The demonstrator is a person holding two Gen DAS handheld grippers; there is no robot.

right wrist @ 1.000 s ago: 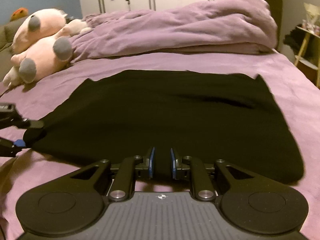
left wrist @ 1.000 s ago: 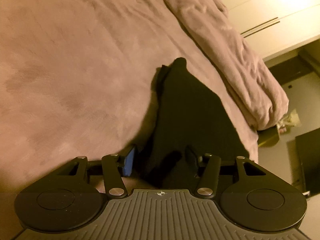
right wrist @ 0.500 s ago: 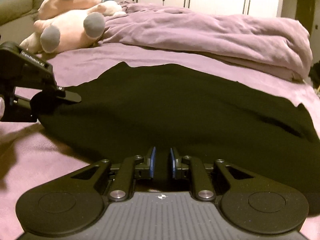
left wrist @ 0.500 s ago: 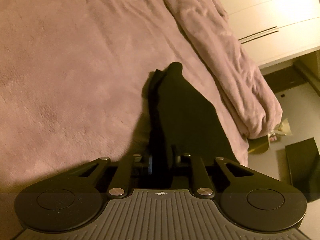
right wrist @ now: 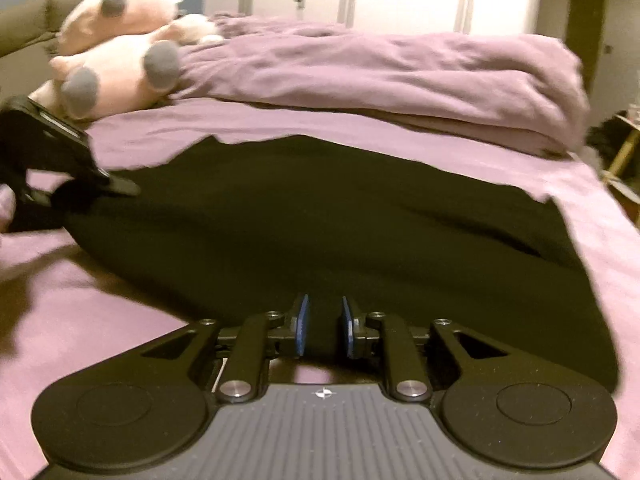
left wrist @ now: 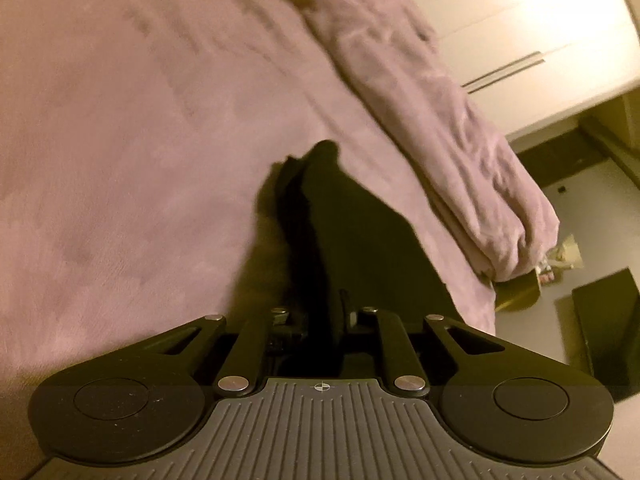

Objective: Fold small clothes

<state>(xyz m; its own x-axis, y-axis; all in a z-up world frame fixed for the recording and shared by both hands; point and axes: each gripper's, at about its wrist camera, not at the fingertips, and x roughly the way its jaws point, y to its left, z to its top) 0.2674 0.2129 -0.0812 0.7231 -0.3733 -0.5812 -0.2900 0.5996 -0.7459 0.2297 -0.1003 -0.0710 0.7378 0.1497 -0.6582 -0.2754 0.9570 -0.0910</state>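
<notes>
Garment (right wrist: 328, 216) on bed (right wrist: 120, 320), fingers (right wrist: 301, 326) clamping edge

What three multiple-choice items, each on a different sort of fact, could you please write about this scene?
1. Where does the plush toy lie? A on the floor; B beside the bunched duvet; C on a chair.
2. What colour is the spread garment? A white; B red; C black.
3. How is the right gripper? A wide open; B shut on the garment's edge; C holding a sock.
Answers: B, it leans on the duvet's left end; C, dark against the purple sheet; B, cloth is pinched between its blue pads.
</notes>
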